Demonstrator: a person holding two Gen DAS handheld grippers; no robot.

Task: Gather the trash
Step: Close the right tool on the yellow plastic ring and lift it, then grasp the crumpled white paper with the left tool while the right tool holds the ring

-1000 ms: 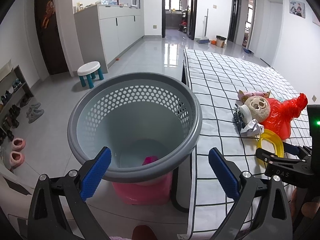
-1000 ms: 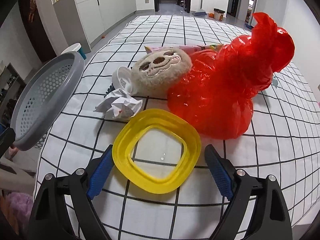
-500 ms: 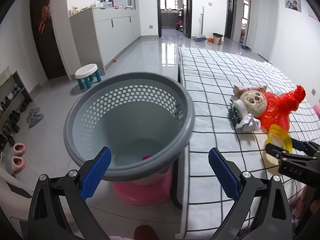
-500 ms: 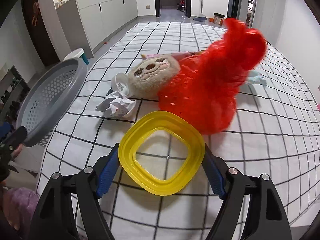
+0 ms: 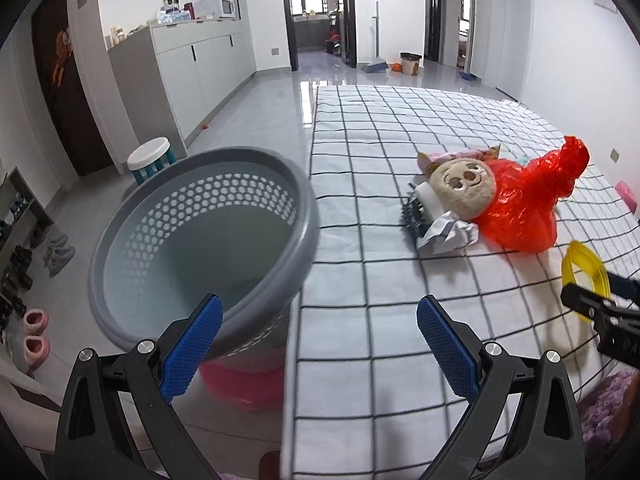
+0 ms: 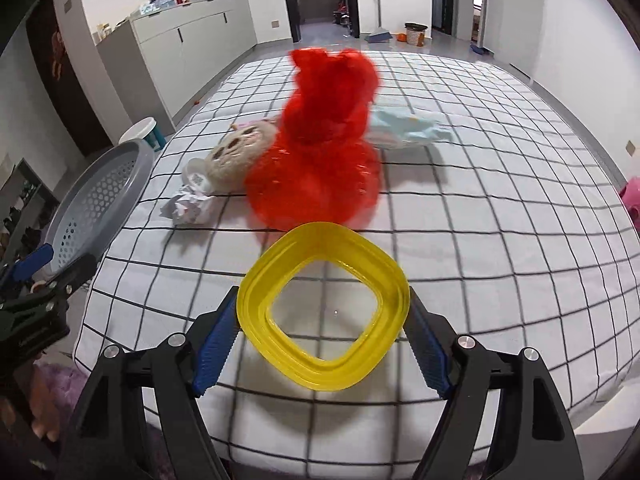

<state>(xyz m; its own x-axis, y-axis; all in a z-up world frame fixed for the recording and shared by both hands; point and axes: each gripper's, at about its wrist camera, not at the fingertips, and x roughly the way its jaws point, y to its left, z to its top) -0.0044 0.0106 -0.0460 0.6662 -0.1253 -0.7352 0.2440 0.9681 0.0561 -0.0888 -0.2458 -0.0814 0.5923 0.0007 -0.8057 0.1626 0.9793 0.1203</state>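
My right gripper (image 6: pixel 322 330) is shut on a yellow ring-shaped lid (image 6: pixel 324 304) and holds it above the checked bed; the lid also shows in the left wrist view (image 5: pixel 584 276). My left gripper (image 5: pixel 316 344) is open and empty, beside the grey perforated basket (image 5: pixel 200 236) at the bed's edge. On the bed lie a red plastic bag (image 6: pixel 320 152), a crumpled paper ball (image 6: pixel 188 208), a white cup (image 6: pixel 196 178) and a round plush face (image 6: pixel 240 152).
The checked bed (image 6: pixel 480 240) fills the right side. The basket stands on a pink stool (image 5: pixel 244 384). A light blue wrapper (image 6: pixel 404 132) lies behind the red bag. A white stool (image 5: pixel 150 158), cabinets and shoe shelves stand at the left.
My right gripper has closed on the yellow lid and lifted it off the bed, pulling back. My left gripper has swung right, so the basket now sits further left.
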